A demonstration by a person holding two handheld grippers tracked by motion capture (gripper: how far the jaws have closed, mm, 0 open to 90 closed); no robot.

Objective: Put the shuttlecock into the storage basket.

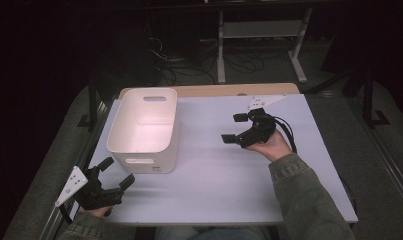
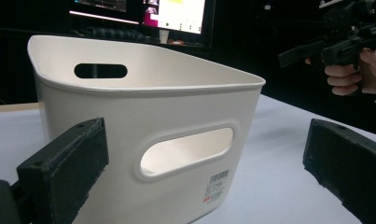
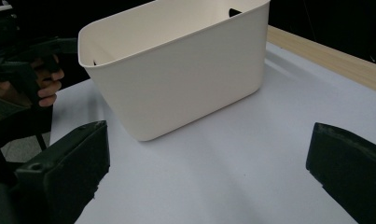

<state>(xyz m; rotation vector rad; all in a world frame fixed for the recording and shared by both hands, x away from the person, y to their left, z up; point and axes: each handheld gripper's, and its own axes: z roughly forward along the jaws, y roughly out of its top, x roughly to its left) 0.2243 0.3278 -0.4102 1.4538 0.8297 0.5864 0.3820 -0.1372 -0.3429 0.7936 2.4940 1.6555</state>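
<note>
My left claw (image 1: 115,175) hovers at the near left corner of the tabletop (image 1: 229,190), jaws spread wide and holding nothing; in the left gripper view they frame the near wall of the white bin (image 2: 143,126), whose slotted handle faces me. The white bin (image 1: 145,127) stands upright and empty on the left half of the tabletop, its far end close to the wooden strip (image 1: 229,90) along the far edge. To its right, well apart from it, my right claw (image 1: 235,128) is raised above the surface, jaws likewise wide open and empty, pointing left toward the bin's long side wall. I judge the step in hand to be the approach. The next move calls for bringing a claw to the rim or handle slot and closing squarely on the thin wall.
</note>
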